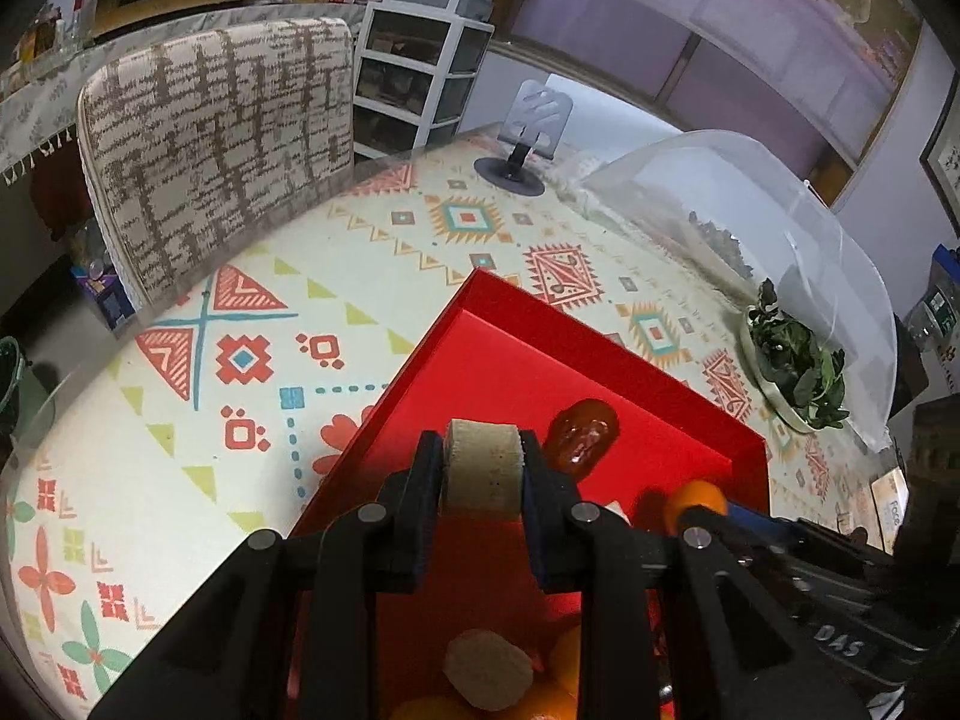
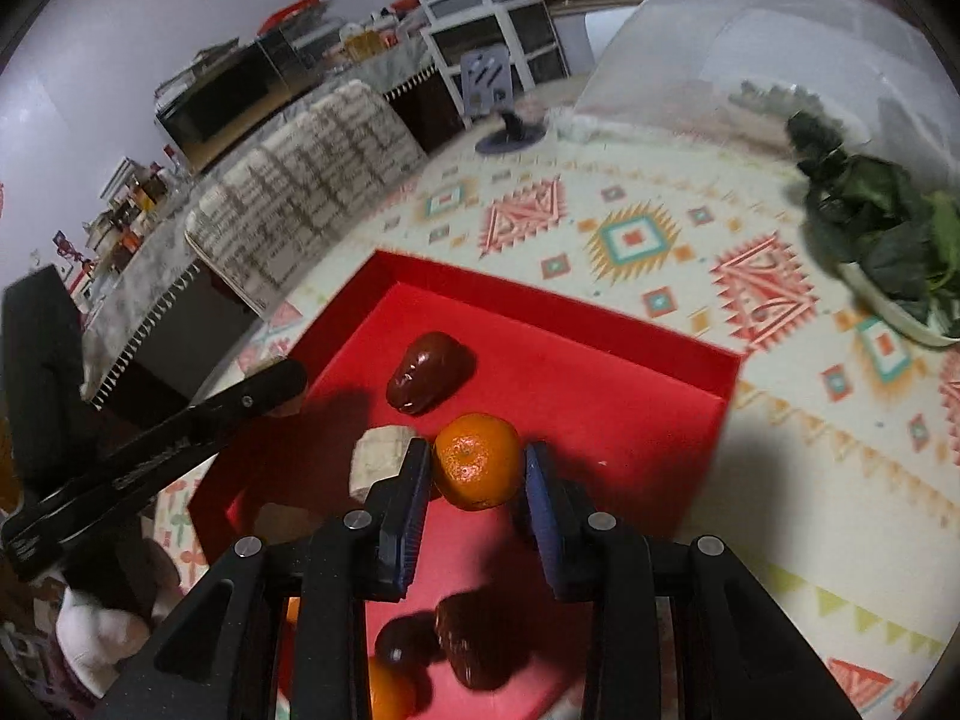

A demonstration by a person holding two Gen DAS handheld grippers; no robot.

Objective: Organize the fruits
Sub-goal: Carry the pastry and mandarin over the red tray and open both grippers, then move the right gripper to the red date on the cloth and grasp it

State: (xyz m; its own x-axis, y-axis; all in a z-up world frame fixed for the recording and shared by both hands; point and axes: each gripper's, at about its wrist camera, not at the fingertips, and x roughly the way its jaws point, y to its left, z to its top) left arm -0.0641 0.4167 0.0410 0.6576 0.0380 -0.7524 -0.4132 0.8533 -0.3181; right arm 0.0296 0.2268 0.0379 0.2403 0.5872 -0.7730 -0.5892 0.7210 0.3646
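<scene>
Left gripper (image 1: pixel 480 468) pinching a tan, cork-like cylindrical piece (image 1: pixel 480 465) between both black pads, held above the shallow red cardboard tray (image 1: pixel 600 354). Just right of that claw's tip, a glossy reddish-brown date-like fruit (image 1: pixel 583 433) lying on the tray floor. Below the claw, toward the camera, a second tan cylindrical piece (image 1: pixel 487 673) among orange fruit, partly hidden by the gripper body.

Right gripper (image 2: pixel 477 471) spread, blue-padded fingers (image 2: pixel 543 492) on either side of a small round orange mandarin (image 2: pixel 477 461); left pad close to or touching the peel, right pad with a narrow gap, contact not certain. Mandarin inside the red tray, near its middle. Ahead and left of that claw, a dark red date (image 2: pixel 429 373) on the tray floor. Just left of the claw, a tan cylindrical chunk (image 2: pixel 381 461) partly behind the left finger. Under the claw, nearer the camera, two more dark dates (image 2: pixel 468 639) and part of another orange fruit (image 2: pixel 390 693).

Far right of the tray, on the patterned tablecloth (image 2: pixel 636 234), a pale oval dish of dark leafy greens (image 2: pixel 888 252), beside a translucent mesh food cover (image 2: pixel 750 48).
</scene>
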